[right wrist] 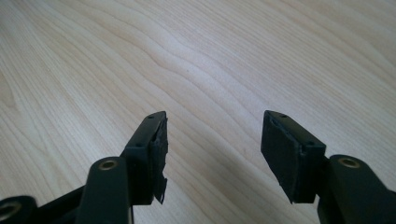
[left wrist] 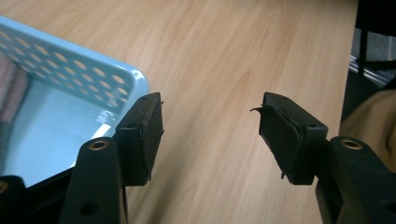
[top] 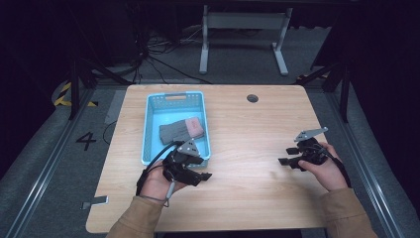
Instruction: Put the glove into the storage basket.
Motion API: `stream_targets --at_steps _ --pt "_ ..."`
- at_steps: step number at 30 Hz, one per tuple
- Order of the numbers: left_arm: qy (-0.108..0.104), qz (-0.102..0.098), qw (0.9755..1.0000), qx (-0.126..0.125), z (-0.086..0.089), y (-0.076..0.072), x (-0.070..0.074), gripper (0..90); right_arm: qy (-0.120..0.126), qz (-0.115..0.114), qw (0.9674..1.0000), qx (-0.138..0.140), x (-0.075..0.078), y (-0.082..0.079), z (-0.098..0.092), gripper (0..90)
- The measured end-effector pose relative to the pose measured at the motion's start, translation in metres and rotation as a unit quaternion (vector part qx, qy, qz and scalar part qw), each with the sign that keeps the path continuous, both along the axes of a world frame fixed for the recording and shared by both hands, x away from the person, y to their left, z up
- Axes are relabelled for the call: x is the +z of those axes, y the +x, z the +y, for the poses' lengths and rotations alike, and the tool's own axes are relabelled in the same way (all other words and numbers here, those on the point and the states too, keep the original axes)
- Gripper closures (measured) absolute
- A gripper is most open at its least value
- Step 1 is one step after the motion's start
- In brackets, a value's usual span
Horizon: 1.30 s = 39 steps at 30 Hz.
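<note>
**Two empty grippers, one cloth in the basket**

Two grippers are in our hands over the wooden table (top: 247,148), and nothing sits between the jaws of either. Our left gripper (top: 204,175) hovers at the near right corner of the light blue basket (top: 151,129), just outside its wall; its jaws stand apart over bare wood, and the left gripper view shows the perforated corner of the basket (left wrist: 93,74) just to the left of its left jaw. Our right gripper (top: 286,155) rests low at the right side of the table, well apart from the basket, its jaws spread wide over plain wood grain (right wrist: 210,60). Inside the basket lies the folded grey cloth (top: 176,131) with a pink piece (top: 194,127) at its right end, toward the middle of the basket floor. Neither gripper touches the cloth.
</note>
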<state>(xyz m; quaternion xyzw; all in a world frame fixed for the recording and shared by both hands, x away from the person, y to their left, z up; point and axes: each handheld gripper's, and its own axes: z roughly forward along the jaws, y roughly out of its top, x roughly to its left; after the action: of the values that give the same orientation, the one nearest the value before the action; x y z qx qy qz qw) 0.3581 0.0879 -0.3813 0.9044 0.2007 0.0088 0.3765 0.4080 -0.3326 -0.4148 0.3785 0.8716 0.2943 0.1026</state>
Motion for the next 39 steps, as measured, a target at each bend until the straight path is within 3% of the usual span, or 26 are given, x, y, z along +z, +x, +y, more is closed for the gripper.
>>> stream_targets --at_steps 4,9,12,15,19,22,26,28,30,39 --pt "-0.002 0.0 1.0 -0.005 0.001 -0.005 -0.011 40.6 -0.004 0.004 1.0 0.003 -0.002 0.0 0.0 43.3" --pt "-0.016 0.001 0.9993 0.034 -0.004 -0.011 -0.029 41.5 -0.009 0.012 0.9998 0.011 -0.005 0.0 0.001 47.6" --pt "-0.011 -0.004 0.9992 0.038 -0.009 -0.016 -0.039 42.8 -0.009 0.016 0.9997 0.013 -0.007 0.0 0.001 48.9" --pt "-0.017 0.005 0.999 0.04 -0.011 -0.017 -0.047 43.0 -0.01 0.019 0.9996 0.018 -0.011 0.001 0.002 50.0" --pt "0.002 -0.006 0.999 0.043 -0.016 -0.02 -0.057 44.1 -0.016 0.014 0.9995 0.024 -0.015 0.003 0.003 49.9" --pt "0.004 -0.012 0.999 0.042 -0.02 -0.02 -0.064 45.6 -0.013 0.007 0.9995 0.029 -0.017 0.003 0.004 49.7" --pt "0.0 0.0 0.999 0.044 -0.023 -0.018 -0.073 45.5 -0.014 0.002 0.9994 0.032 -0.021 0.003 0.004 49.3" --pt "0.014 -0.002 0.9992 0.037 -0.027 -0.017 -0.078 44.9 -0.014 0.001 0.9994 0.033 -0.023 0.003 0.004 48.7" --pt "0.03 -0.011 0.999 0.031 -0.029 -0.017 -0.081 44.1 -0.014 -0.002 0.9994 0.031 -0.024 0.004 0.004 47.7" --pt "0.027 -0.017 0.9991 0.029 -0.031 -0.015 -0.083 40.2 -0.014 -0.009 0.9995 0.027 -0.026 0.004 0.004 47.3"
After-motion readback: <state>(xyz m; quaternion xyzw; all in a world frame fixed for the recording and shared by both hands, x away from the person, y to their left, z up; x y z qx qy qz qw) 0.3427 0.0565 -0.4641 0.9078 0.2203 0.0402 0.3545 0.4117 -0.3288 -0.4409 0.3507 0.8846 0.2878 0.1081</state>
